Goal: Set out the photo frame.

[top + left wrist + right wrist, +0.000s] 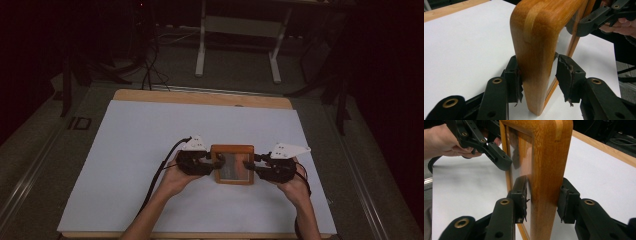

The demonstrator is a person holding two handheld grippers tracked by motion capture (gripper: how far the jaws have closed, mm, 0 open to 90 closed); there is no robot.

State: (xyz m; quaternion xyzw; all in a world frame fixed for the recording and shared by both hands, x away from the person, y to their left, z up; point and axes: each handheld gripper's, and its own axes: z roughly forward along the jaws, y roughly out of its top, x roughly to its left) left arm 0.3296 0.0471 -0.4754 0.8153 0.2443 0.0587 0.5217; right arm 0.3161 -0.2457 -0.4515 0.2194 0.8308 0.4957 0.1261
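the white sheet point(150, 150) lies bare from nine through twelve to three o'clock of the wooden frame point(231, 164), so you can pass either gripper there freely. at nine the left gripper point(214, 163) and at three the right gripper point(252, 165) flank the frame's sides, and your forearms take up the ground toward six.

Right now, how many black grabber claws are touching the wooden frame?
2. The left gripper straddles the wooden frame's left edge; the right gripper straddles its right edge, both over the white table.
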